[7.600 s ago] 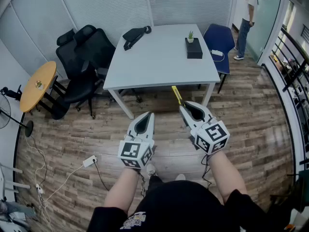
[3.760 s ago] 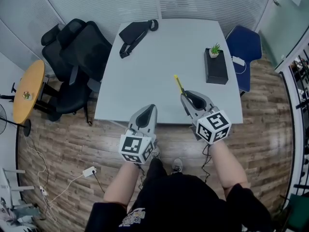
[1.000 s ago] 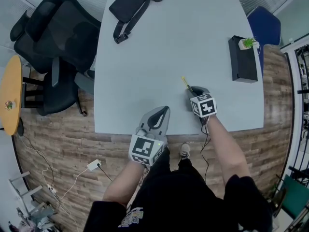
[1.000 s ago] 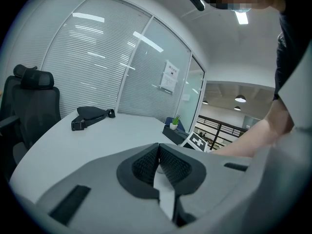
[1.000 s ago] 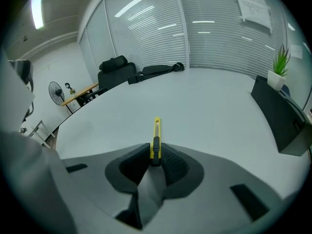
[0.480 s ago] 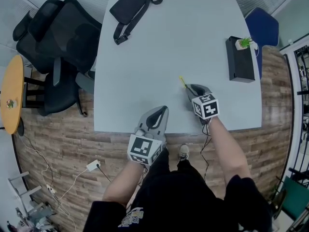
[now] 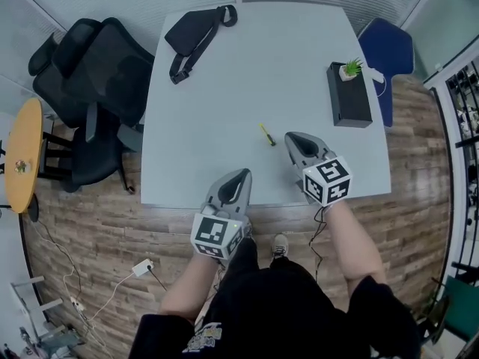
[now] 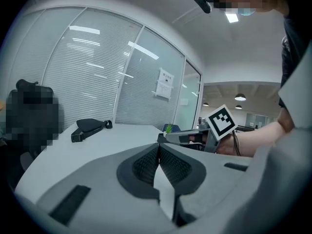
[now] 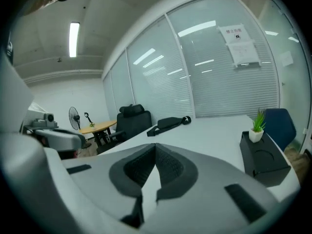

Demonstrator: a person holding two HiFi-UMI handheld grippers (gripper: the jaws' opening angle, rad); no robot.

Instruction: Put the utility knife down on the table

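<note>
- Holding my right tongs [image 7: 289, 137] above the near right part of the table [image 7: 224, 88], I have its jaws pressed together with nothing between them. In its own view the two ribbed pads meet in a thin line.
- The knife [image 7: 266, 134], small and yellow, lies flat on the table. In the head view it sits just left of my right tongs' tip and clear of it, with no jaw touching it.
- My left tongs [image 7: 242, 175] has its tip over the table's near edge. Its jaws are also closed on nothing, the pads touching at their tips.
- The two tongs are side by side, both pointing away from me across the table, each with its marker cube towards me.
- A black bag [image 7: 196, 32] lies at the far left corner of the table, well apart from the knife.
- A black box [image 7: 348, 96] stands near the table's right edge, with a small potted plant [image 7: 350, 69] on its far end.
- Black chairs [image 7: 97, 73] stand to the left of the table, and a blue chair [image 7: 389, 47] is by its far right corner.
- A round wooden side table [image 7: 22, 155] stands further left on the wood floor [image 7: 112, 223].
- My right tongs' view shows the bag, box and plant ahead on the table, and a fan [image 9: 74, 115] beyond the chairs.
</note>
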